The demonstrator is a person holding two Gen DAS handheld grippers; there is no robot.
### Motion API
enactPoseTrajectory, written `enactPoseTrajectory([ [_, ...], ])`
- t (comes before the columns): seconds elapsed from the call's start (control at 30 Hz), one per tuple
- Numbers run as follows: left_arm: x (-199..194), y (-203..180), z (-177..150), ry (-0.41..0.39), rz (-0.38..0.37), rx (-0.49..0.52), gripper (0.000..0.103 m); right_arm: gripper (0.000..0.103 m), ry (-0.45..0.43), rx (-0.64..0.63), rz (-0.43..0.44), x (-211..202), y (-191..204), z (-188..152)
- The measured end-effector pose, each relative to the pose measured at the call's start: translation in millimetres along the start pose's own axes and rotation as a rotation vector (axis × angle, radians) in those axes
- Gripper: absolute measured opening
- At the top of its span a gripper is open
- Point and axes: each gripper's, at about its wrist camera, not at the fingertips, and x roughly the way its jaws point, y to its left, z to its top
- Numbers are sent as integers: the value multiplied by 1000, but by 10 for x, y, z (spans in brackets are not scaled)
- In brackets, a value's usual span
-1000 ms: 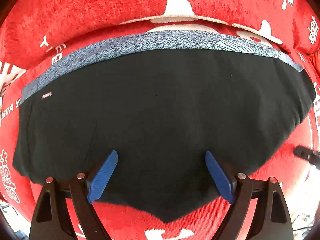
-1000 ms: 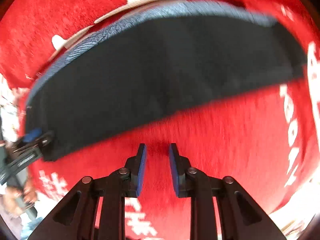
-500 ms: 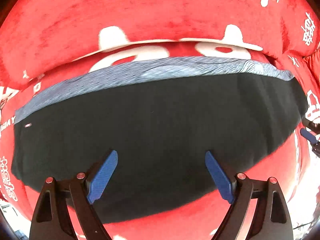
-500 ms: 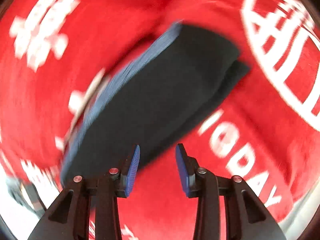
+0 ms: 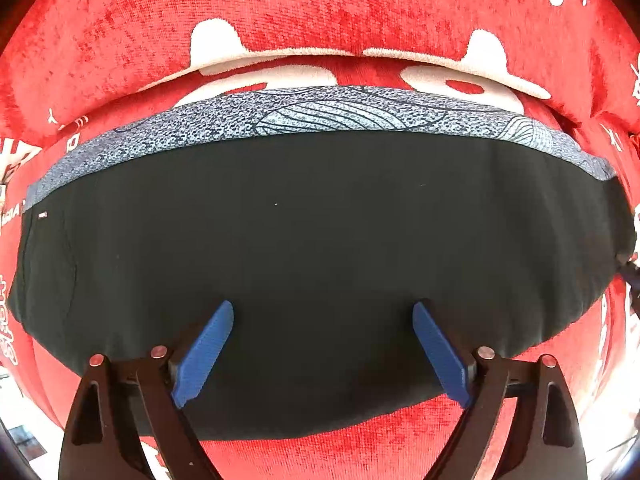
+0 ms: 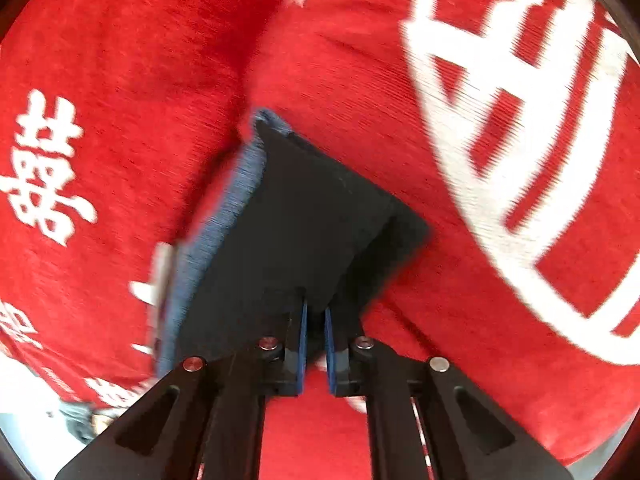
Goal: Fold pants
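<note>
The black pants [image 5: 320,248] lie folded flat on the red cover, with a blue-grey patterned waistband [image 5: 320,114] along the far edge. My left gripper [image 5: 322,312] is open, its blue fingers [image 5: 204,348] spread above the near part of the pants, holding nothing. In the right wrist view the pants [image 6: 296,236] show end-on, waistband [image 6: 240,188] at the left. My right gripper [image 6: 315,312] is nearly closed on the near edge of the black fabric, which sits between its blue pads.
A red plush cover [image 5: 320,12] with white lettering [image 6: 44,168] covers the whole surface and rises in soft folds behind the pants. A large white emblem [image 6: 520,120] lies to the right of the pants.
My right gripper swung around to the end of the pants, moved in and closed on their near edge. My left gripper stayed open and shifted slightly over the pants.
</note>
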Motion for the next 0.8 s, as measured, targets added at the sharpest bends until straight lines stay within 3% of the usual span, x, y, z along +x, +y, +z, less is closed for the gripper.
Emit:
enactPoseTrajectory([
  [0.13,9,-1,0,3,5,-7,95,9,16,14,19,29,-174,-8],
  [0.2,24,-20,-5,1,8,-7,95,33,20,3,-26,26,-168,-4],
  [0.23,21,-20,-6,0,9,-9,95,36,23,1,-57,-12,-175,-33],
  [0.47,35,-50,-6,-2,13,-9,99,36,60,-6,-101,-119,-114,-282],
  [0.6,37,-7,-17,5,-4,-10,101,46,95,-46,-123,-120,5,-493],
  [0.8,47,54,-16,11,-12,9,101,47,115,-54,-109,-99,201,-759],
])
